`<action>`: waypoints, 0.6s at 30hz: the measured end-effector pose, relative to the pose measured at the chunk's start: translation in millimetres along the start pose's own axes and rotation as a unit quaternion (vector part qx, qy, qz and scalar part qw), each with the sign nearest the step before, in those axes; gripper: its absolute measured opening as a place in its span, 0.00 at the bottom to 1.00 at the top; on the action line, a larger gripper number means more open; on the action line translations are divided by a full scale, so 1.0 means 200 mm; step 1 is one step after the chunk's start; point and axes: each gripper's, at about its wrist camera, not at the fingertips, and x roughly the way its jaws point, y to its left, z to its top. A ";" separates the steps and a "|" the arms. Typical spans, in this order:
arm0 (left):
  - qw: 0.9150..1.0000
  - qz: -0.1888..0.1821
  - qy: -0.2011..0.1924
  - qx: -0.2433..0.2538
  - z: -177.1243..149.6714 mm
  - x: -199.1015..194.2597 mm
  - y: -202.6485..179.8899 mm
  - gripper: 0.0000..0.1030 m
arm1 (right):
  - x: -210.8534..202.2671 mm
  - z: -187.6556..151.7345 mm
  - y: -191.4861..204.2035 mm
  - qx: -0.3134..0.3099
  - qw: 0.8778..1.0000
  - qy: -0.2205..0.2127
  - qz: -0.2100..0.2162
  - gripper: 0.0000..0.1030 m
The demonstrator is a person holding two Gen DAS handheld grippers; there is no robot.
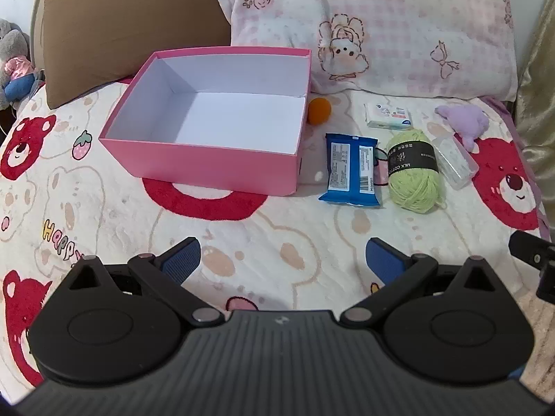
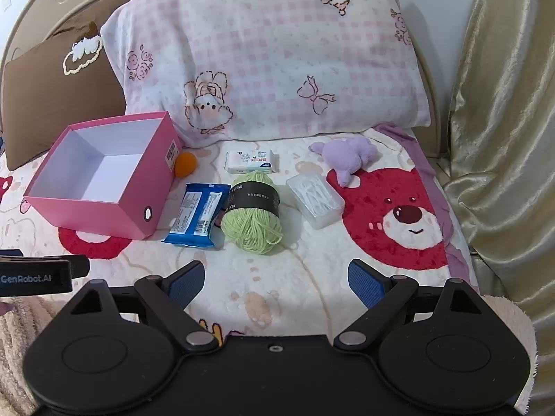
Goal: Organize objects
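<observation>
An empty pink box (image 1: 163, 159) (image 2: 138, 187) with a white inside stands open on the bed. To its right lie an orange ball (image 1: 319, 111) (image 2: 185, 164), a blue packet (image 1: 350, 170) (image 2: 196, 215), a green yarn ball (image 1: 412, 173) (image 2: 251, 213), a white tissue pack (image 1: 388, 115) (image 2: 250, 161), a clear plastic case (image 1: 454, 161) (image 2: 315, 201) and a purple plush (image 1: 464, 121) (image 2: 350, 154). My left gripper (image 1: 282, 260) is open and empty, well short of the objects. My right gripper (image 2: 275, 282) is open and empty, below the yarn.
A bear-print blanket (image 1: 104, 228) (image 2: 312, 277) covers the bed. A pink checked pillow (image 1: 399, 27) (image 2: 277, 52) and a brown cushion (image 1: 121, 34) (image 2: 52, 97) lean at the back. A gold curtain (image 2: 510, 138) hangs at the right. A grey plush (image 1: 14, 55) sits far left.
</observation>
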 end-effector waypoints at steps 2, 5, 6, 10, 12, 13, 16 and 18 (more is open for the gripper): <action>1.000 0.001 0.001 -0.001 0.01 0.00 0.00 1.00 | 0.00 0.00 0.00 0.000 1.000 0.001 0.001 0.89; 1.000 0.008 -0.002 -0.006 0.01 -0.01 0.01 1.00 | 0.00 -0.01 0.00 -0.002 1.000 0.001 0.000 0.89; 1.000 0.010 -0.003 -0.004 0.01 -0.02 0.00 1.00 | 0.00 0.00 0.00 -0.002 1.000 0.001 0.001 0.89; 1.000 0.010 -0.003 -0.003 0.02 -0.02 0.01 1.00 | 0.00 -0.01 0.00 -0.003 1.000 -0.001 0.001 0.90; 1.000 0.011 -0.002 -0.004 0.02 -0.02 0.02 1.00 | 0.00 -0.01 0.01 -0.004 1.000 -0.001 0.000 0.90; 1.000 0.011 -0.001 -0.006 0.02 -0.02 0.02 1.00 | 0.00 -0.01 0.01 -0.003 1.000 -0.001 0.001 0.90; 1.000 0.017 -0.004 -0.010 0.02 -0.02 0.03 1.00 | 0.00 -0.01 0.01 -0.003 1.000 -0.002 0.000 0.90; 1.000 0.025 -0.006 -0.009 0.02 -0.02 0.04 1.00 | -0.01 -0.01 0.01 -0.003 1.000 -0.004 -0.001 0.90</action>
